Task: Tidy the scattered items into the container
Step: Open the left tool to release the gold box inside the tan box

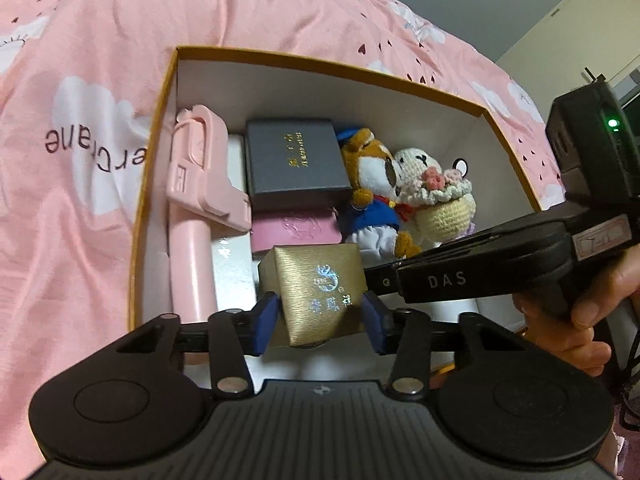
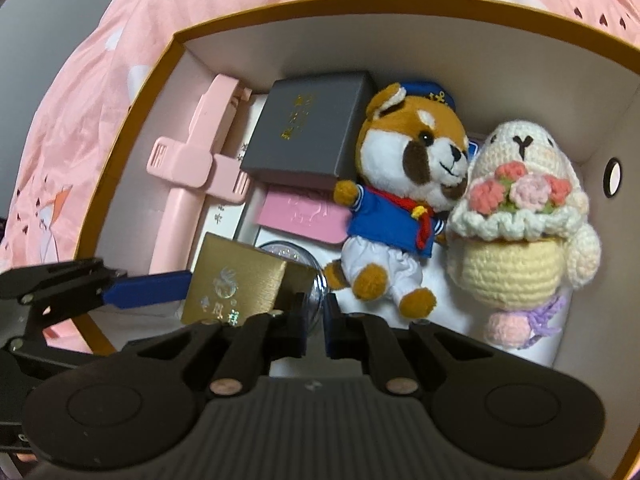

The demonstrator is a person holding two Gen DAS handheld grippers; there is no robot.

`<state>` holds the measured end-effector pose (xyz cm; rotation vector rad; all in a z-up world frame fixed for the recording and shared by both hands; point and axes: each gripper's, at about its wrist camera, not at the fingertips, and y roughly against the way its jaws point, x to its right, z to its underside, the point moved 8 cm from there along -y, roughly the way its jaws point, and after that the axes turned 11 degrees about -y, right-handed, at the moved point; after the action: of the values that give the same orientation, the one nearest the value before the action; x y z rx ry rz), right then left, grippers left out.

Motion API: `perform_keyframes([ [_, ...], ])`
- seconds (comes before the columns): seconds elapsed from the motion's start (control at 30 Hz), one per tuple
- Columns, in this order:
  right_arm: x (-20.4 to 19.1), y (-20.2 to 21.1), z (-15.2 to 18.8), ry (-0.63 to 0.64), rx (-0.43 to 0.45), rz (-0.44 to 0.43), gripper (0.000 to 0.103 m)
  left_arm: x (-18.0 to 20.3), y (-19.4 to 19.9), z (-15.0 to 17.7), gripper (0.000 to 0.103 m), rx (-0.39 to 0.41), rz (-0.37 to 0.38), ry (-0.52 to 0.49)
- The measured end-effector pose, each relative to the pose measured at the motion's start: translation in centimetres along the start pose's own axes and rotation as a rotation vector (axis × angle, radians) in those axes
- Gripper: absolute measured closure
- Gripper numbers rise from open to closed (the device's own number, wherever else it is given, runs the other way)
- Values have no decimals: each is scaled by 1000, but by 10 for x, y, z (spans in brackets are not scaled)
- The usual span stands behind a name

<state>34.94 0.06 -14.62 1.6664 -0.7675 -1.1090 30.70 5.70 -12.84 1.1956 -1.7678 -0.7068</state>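
My left gripper (image 1: 320,320) is shut on a small gold box (image 1: 316,288), held tilted over the near end of the open cardboard box (image 1: 320,62); the gold box also shows in the right wrist view (image 2: 232,284). Inside the cardboard box (image 2: 132,100) lie a pink selfie stick (image 1: 192,216), a dark grey box (image 1: 292,160), a pink case (image 1: 294,230), a plush dog in a blue sailor suit (image 2: 404,184) and a crocheted bunny with flowers (image 2: 516,220). My right gripper (image 2: 316,316) is nearly shut and empty, just right of the gold box, over a clear round case (image 2: 288,252).
The cardboard box rests on a pink bedsheet (image 1: 80,200) with white clouds and hearts. The right gripper's black body (image 1: 520,264) crosses the box's near right corner in the left wrist view. A wall and cupboard (image 1: 580,32) stand behind the bed.
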Motion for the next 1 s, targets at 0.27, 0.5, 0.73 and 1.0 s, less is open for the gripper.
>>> perform_keyframes([
  [0.27, -4, 1, 2, 10, 11, 9, 93, -7, 10, -1, 62, 23, 10, 10],
  [0.5, -2, 8, 5, 30, 23, 45, 92, -6, 0, -2, 65, 29, -1, -12],
  [0.73, -3, 9, 6, 2, 7, -15, 92, -10, -1, -5, 65, 40, 26, 22],
  [1.0, -9, 19, 13, 30, 49, -8, 92, -3, 18, -2, 65, 77, -31, -23],
])
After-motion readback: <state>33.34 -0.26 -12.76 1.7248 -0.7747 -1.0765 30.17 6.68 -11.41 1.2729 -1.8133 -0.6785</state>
